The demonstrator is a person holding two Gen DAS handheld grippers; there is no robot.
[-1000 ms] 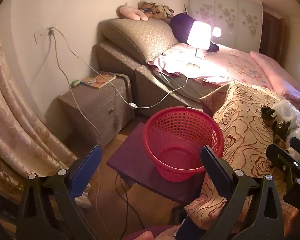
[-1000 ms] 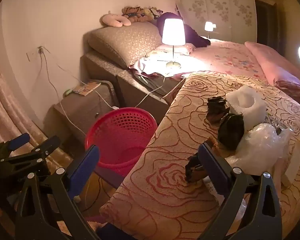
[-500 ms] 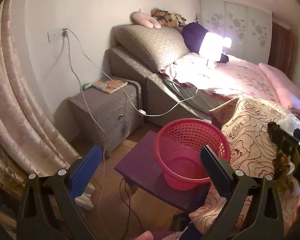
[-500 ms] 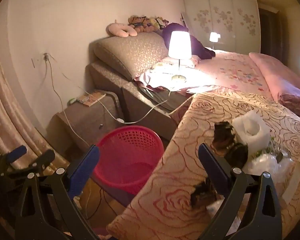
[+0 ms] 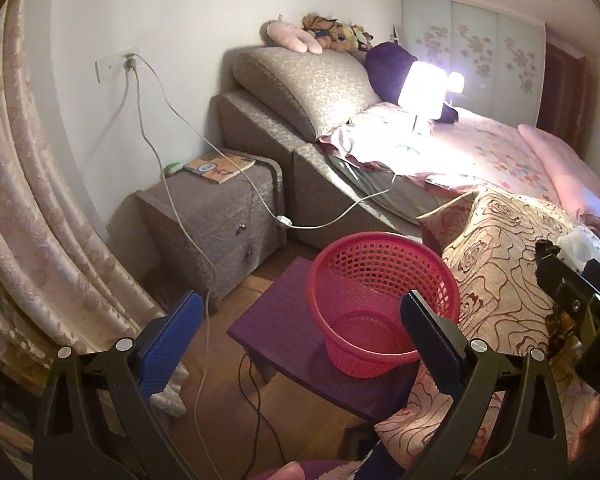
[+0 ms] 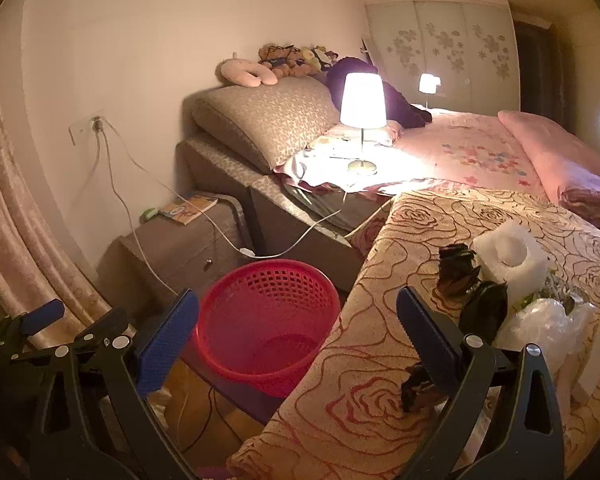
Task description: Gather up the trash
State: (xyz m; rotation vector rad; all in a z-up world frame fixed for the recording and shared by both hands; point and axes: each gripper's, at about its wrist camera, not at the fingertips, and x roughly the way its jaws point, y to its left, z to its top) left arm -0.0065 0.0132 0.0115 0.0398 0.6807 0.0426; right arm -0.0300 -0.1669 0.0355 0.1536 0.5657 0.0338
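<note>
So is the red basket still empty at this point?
Empty. Both wrist views look down into the red basket; its bare bottom shows, no trash inside. The trash pile lies on the rose-patterned cover.

The dark wrapper [image 6: 418, 390] lying on the rose-patterned cloth [image 6: 364, 364] is partly behind the right gripper's [image 6: 296, 344] finger — its full shape cannot be made out. The clear plastic bag [image 6: 540, 326] and the white foam block [image 6: 510, 260] run together with dark scraps [image 6: 460, 270], hard to separate. In the left view, the right gripper [image 5: 568, 292] covers this pile — only a corner of foam shows. The book's [image 5: 220, 166] cover is too small to read.
</note>
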